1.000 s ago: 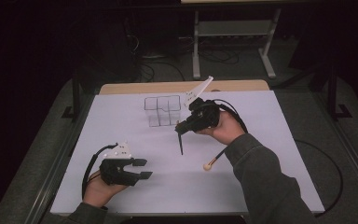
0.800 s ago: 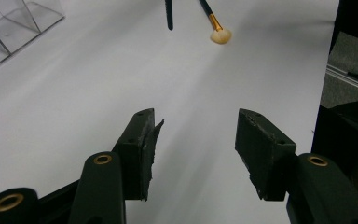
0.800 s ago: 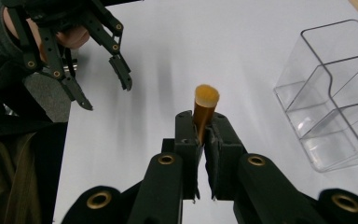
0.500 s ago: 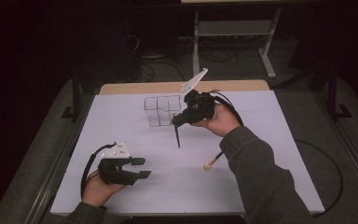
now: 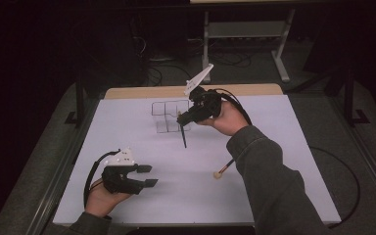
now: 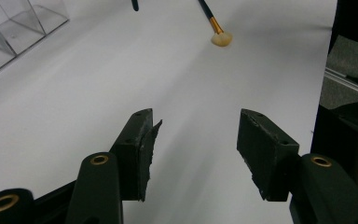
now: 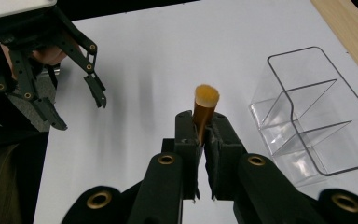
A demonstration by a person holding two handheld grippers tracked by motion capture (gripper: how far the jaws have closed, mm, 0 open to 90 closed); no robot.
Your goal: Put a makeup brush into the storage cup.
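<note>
My right gripper (image 5: 181,117) is shut on a makeup brush (image 5: 183,135), held above the table right beside a clear divided organizer (image 5: 168,115). The brush's black handle hangs down toward the white sheet. In the right gripper view the brush's tan head (image 7: 206,99) sticks up from between the closed jaws of the right gripper (image 7: 203,126), with the organizer (image 7: 307,116) to its right. A second brush (image 5: 222,169) with a pale head lies on the sheet under the right forearm. My left gripper (image 5: 147,175) rests open and empty near the front left.
A white sheet (image 5: 274,147) covers the table, with a wooden strip (image 5: 142,91) along the far edge. In the left gripper view the lying brush (image 6: 217,30) and a corner of the organizer (image 6: 14,28) sit beyond the open jaws. Dark floor and cables surround the table.
My right gripper has carried the brush up and away from me, closer to the organizer. The left gripper has stayed where it was.
</note>
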